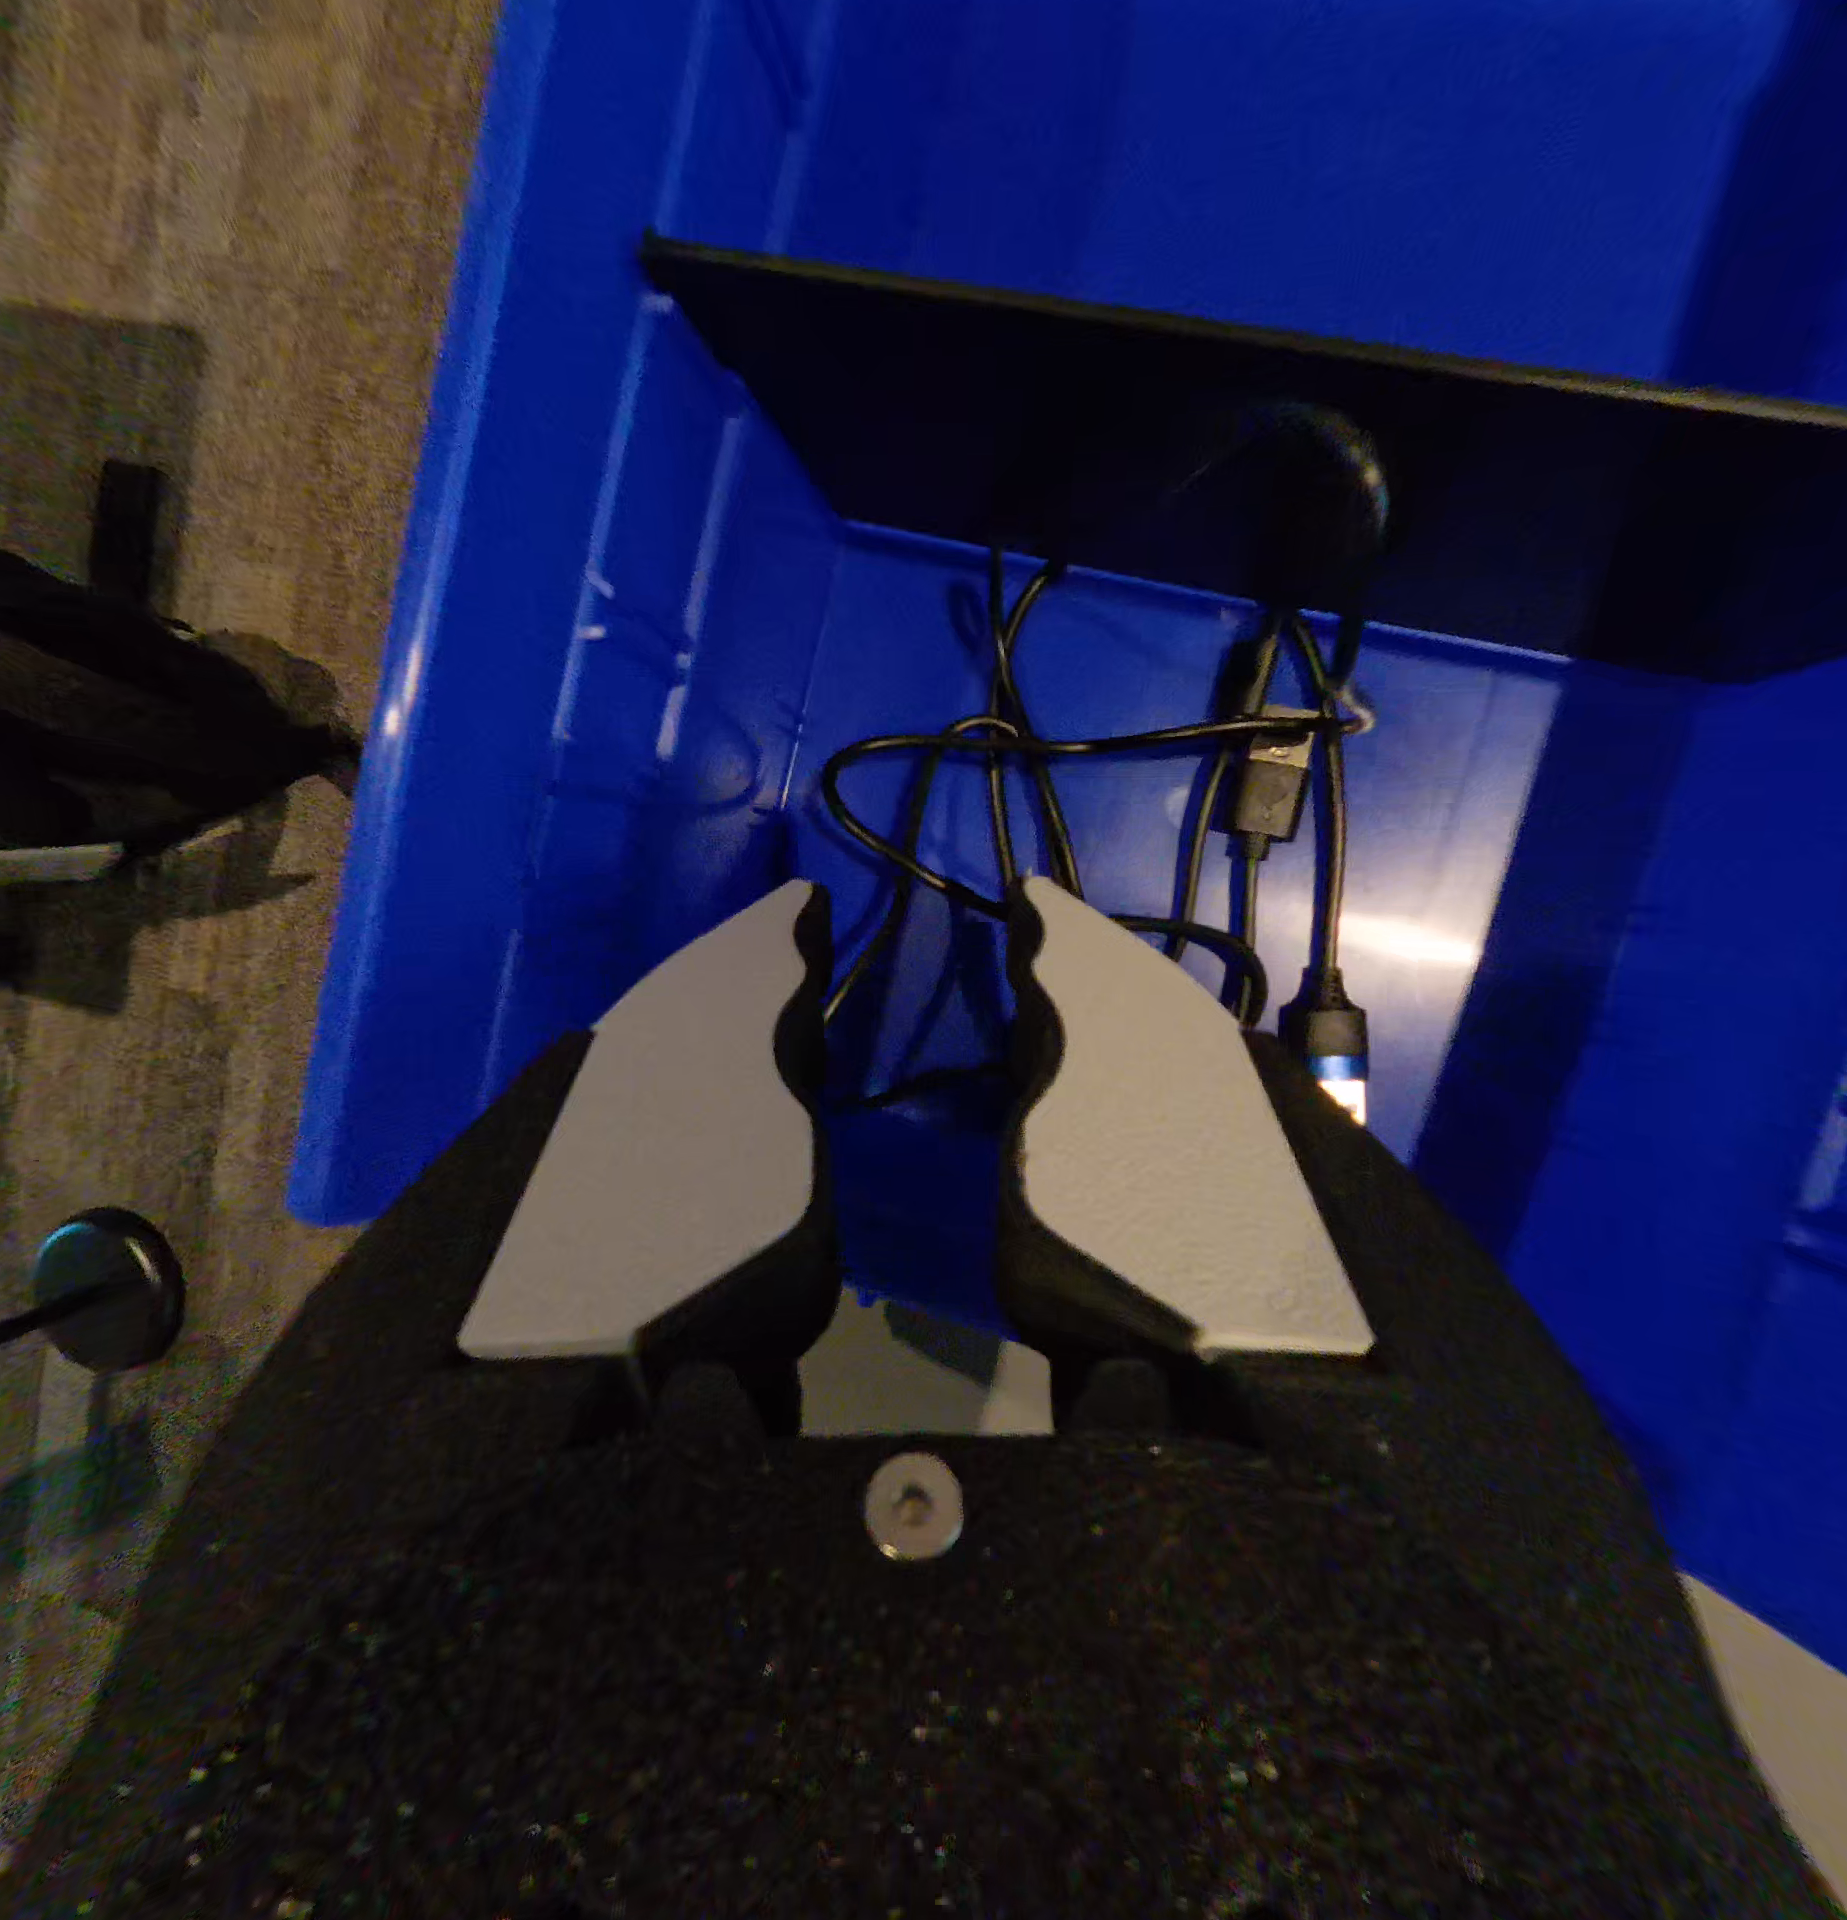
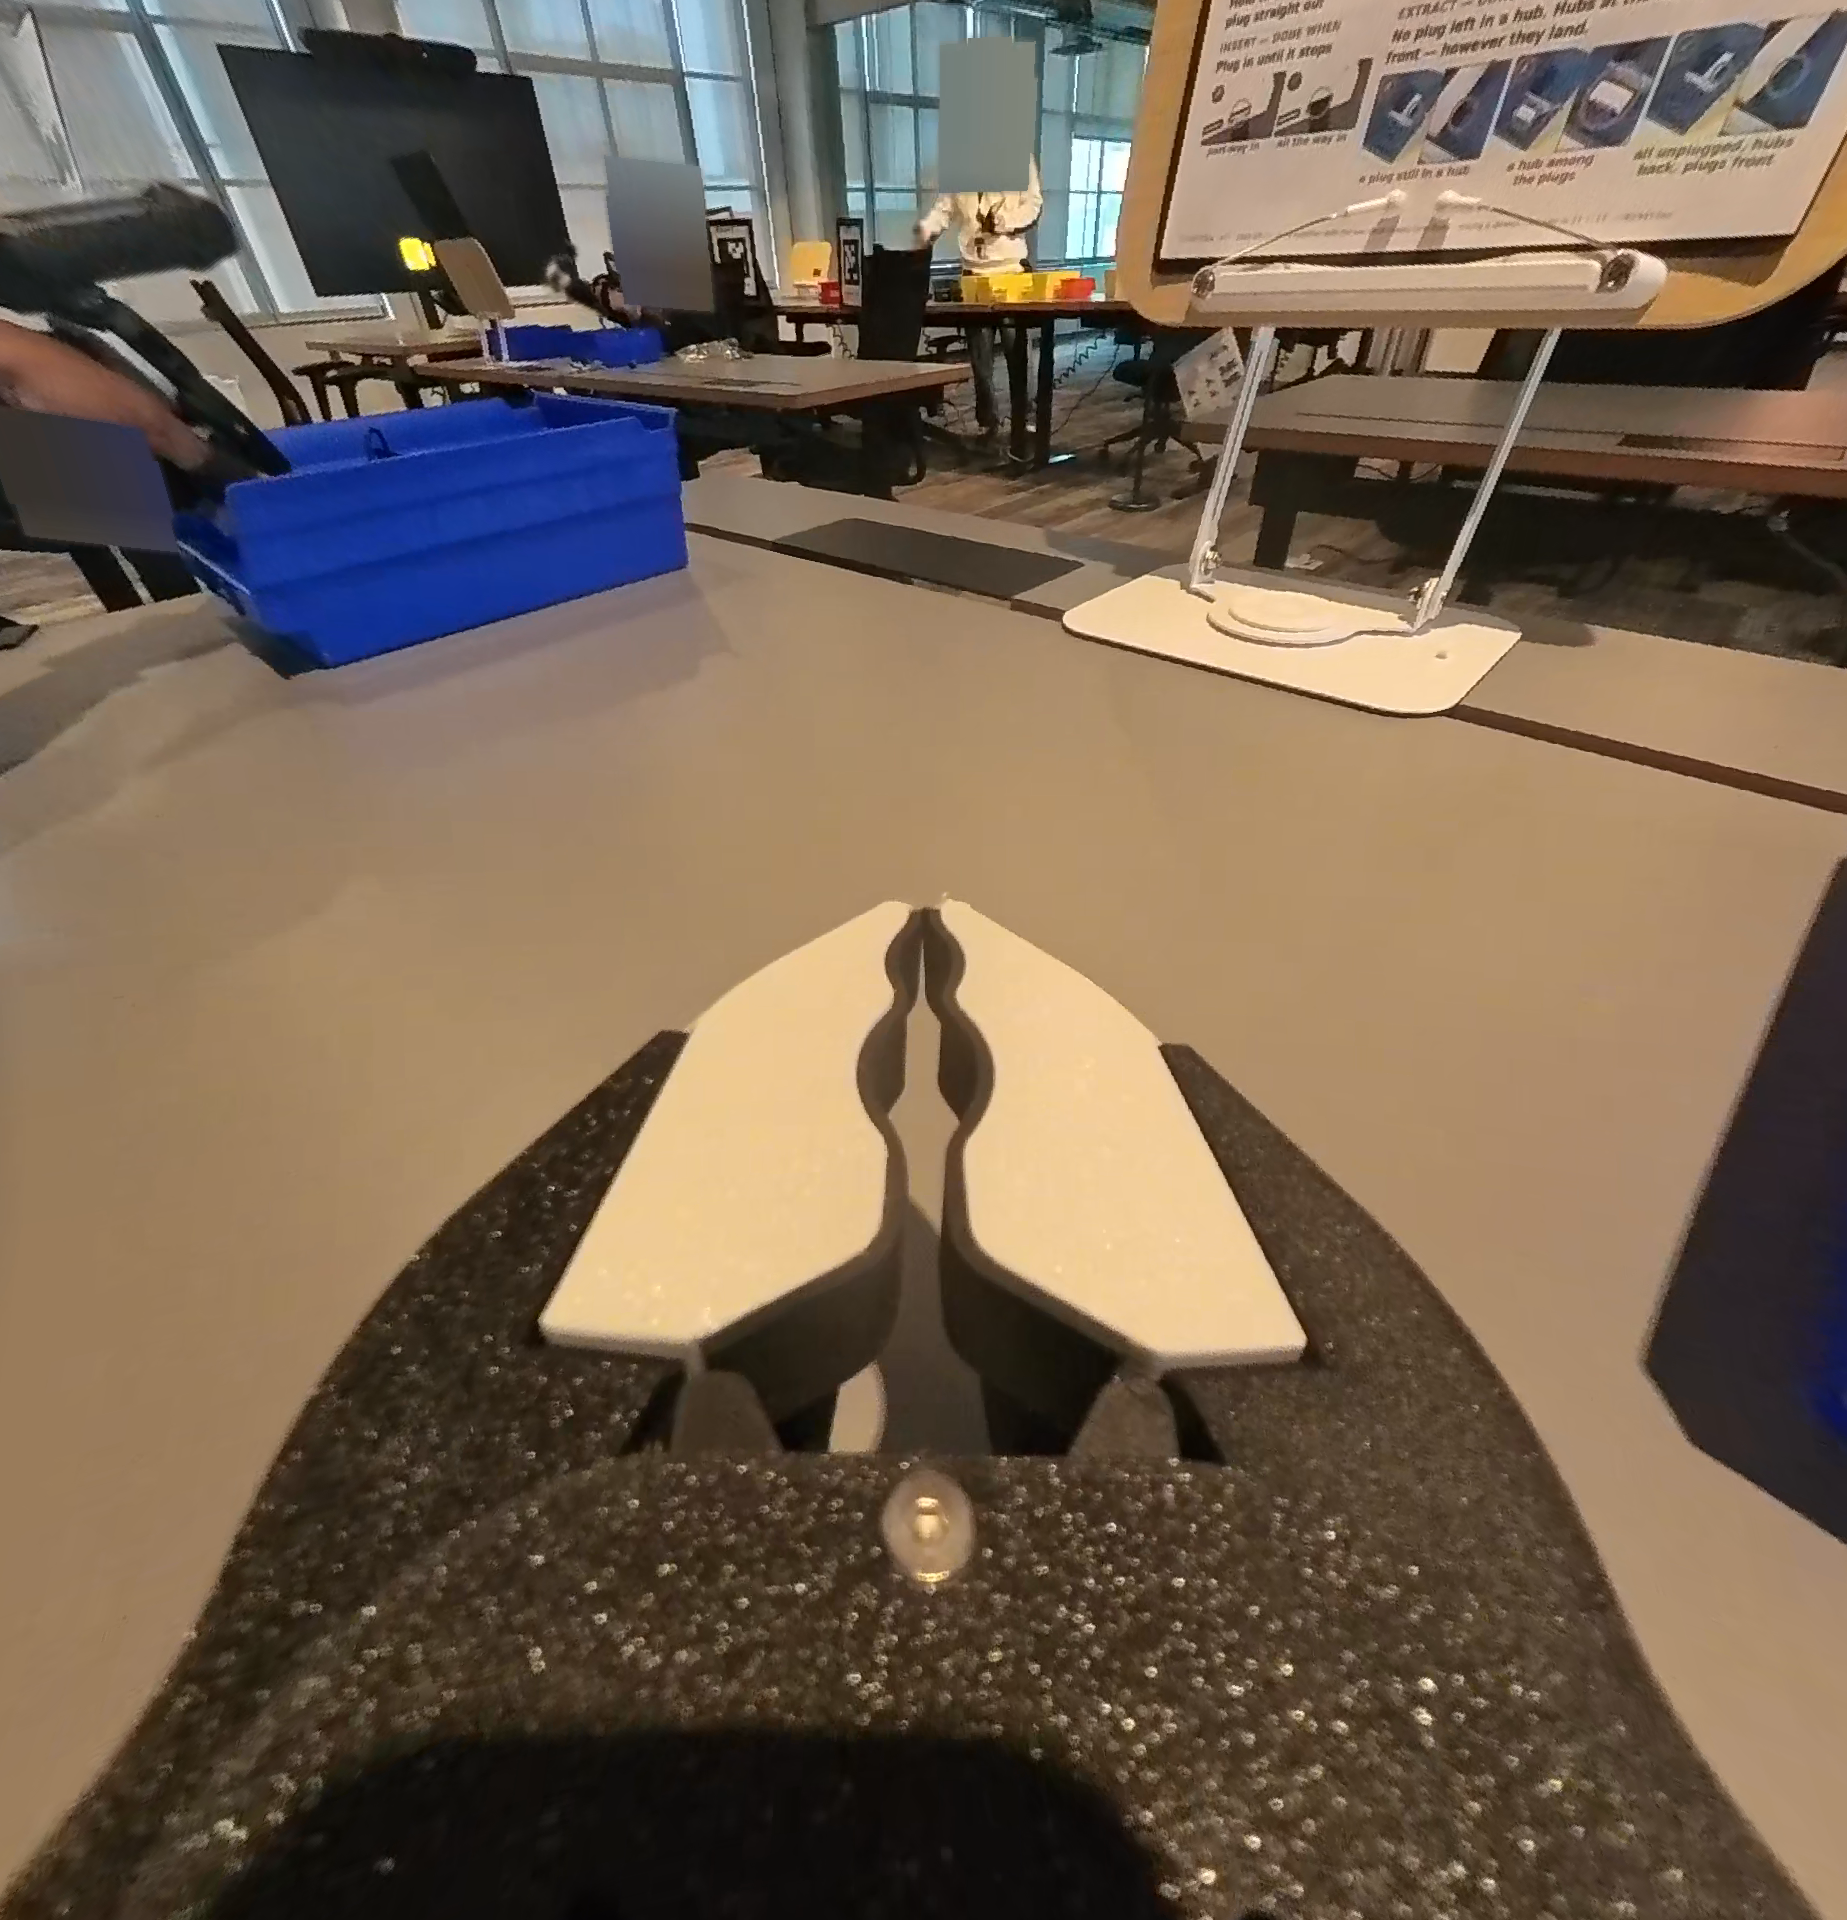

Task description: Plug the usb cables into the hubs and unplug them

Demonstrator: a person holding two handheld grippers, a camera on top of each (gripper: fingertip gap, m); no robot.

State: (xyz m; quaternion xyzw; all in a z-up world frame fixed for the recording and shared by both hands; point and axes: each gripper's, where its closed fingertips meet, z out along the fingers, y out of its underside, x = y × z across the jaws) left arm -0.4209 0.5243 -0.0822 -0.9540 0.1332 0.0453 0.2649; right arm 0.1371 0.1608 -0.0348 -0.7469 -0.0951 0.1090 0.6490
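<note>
In the left wrist view my left gripper [image 1: 919, 904] is open and empty. It points down into a blue bin [image 1: 586, 727] split by a black divider [image 1: 1158, 416]. Tangled black USB cables [image 1: 960, 748] lie on the bin floor just beyond the fingertips. A black USB plug [image 1: 1274, 774] and a blue-tipped plug [image 1: 1332, 1049] lie to the right. A dark round object [image 1: 1314, 468] sits at the divider. My right gripper [image 2: 929, 909] is shut and empty, low over the grey table [image 2: 483, 935]. The bin [image 2: 431, 520] stands far left there, where a hand [image 2: 88, 400] holds the left gripper.
A white document stand [image 2: 1303, 634] holding an instruction sheet [image 2: 1470, 125] stands at the back right of the table. A dark blue object [image 2: 1792, 1195] lies at the right edge. Carpet and a black chair base [image 1: 108, 727] show left of the bin. Other tables stand behind. Across from one pair of fingers to the other is roughly 65 cm. My left gripper's tips are some 7 cm from the black USB plug [image 1: 1274, 774].
</note>
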